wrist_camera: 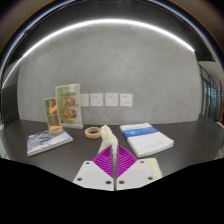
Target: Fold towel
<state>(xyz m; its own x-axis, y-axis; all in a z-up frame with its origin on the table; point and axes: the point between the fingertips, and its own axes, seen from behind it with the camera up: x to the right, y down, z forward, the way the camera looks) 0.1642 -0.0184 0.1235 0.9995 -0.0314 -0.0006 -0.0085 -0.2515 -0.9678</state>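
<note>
A dark table (60, 160) is seen before a grey wall (120, 60). On the table lie a book (148, 138) at the right, a magazine (48, 142) at the left, an upright card (62, 108) and a tape roll (93, 131) farther off. The gripper (112, 165) is closed on a pale strip, apparently the towel (110, 152), pinched between the magenta pads (104, 166). The held edge is best carried evenly.

I see a tape roll (93, 132) far ahead, a booklet (48, 142) left, a book (146, 139) right, and a leaflet stand (64, 108) behind.
</note>
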